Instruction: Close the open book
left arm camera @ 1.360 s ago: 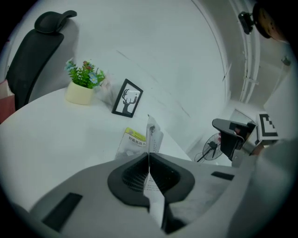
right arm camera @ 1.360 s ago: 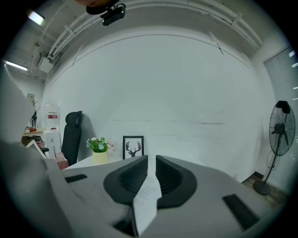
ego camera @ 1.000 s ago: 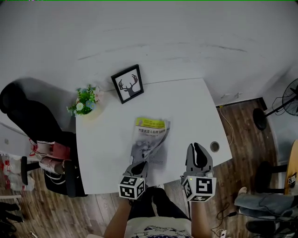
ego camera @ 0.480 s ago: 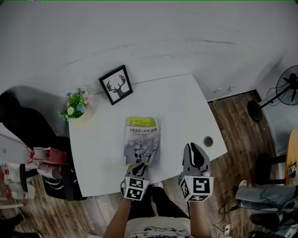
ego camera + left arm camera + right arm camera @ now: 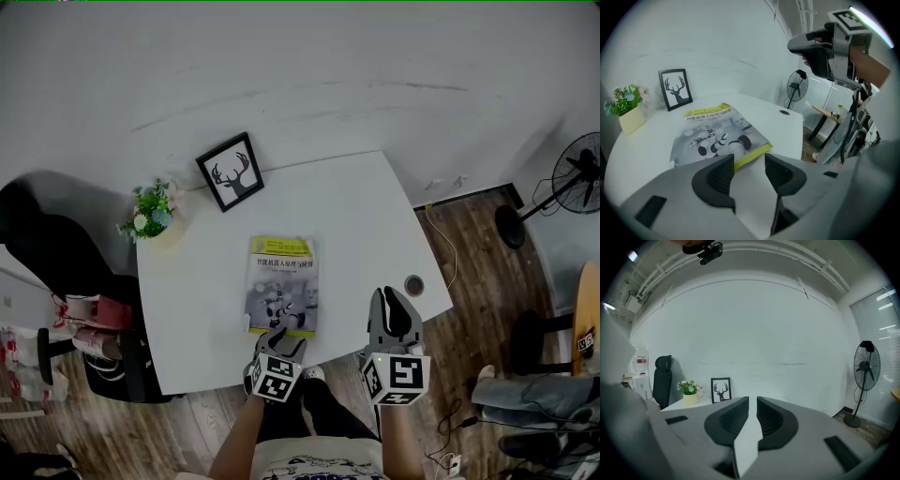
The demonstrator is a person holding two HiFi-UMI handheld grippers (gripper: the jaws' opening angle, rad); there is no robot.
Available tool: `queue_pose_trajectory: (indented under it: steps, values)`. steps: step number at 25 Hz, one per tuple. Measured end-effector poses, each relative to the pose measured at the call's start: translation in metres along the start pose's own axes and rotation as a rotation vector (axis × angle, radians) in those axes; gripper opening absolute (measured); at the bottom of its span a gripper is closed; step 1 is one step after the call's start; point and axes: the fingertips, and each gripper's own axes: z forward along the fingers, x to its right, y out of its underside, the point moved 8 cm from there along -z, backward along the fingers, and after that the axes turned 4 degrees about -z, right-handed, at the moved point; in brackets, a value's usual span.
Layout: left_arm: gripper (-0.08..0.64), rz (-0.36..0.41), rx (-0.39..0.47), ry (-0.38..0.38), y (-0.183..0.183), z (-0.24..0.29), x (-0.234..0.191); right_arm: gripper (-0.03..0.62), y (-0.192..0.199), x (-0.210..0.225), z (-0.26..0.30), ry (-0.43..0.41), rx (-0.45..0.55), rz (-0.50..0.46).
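The book [image 5: 281, 286], with a yellow-banded grey cover, lies shut and flat on the white table [image 5: 361, 211]. In the left gripper view the book [image 5: 715, 136] is just beyond the jaws. My left gripper [image 5: 280, 341] sits at the book's near edge. Its jaws have just been opening and now stand apart with nothing between the pads [image 5: 719, 176]; the left gripper [image 5: 749, 161] is clear of the cover. My right gripper [image 5: 395, 302] hovers over the table's near right part, away from the book. The right gripper [image 5: 752, 401] has its jaws together and holds nothing.
A framed deer picture [image 5: 230, 171] and a potted flower [image 5: 150, 211] stand at the table's far left. A round cable hole [image 5: 413, 284] sits near the right edge. A black chair [image 5: 56, 244] stands left of the table, a floor fan [image 5: 577, 178] to the right.
The book's cover, lifted and held by my left gripper a second ago, now lies flat. The left gripper has pulled back toward the near edge and opened. The right gripper has barely moved.
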Motion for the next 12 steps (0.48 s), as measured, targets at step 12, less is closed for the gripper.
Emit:
queue_pose_trajectory:
  steps: [12]
  values:
    - [0.199,-0.221,0.363,-0.024,-0.06,-0.072,-0.01,0.048,-0.02,-0.018,0.001,-0.079,0.06,-0.006]
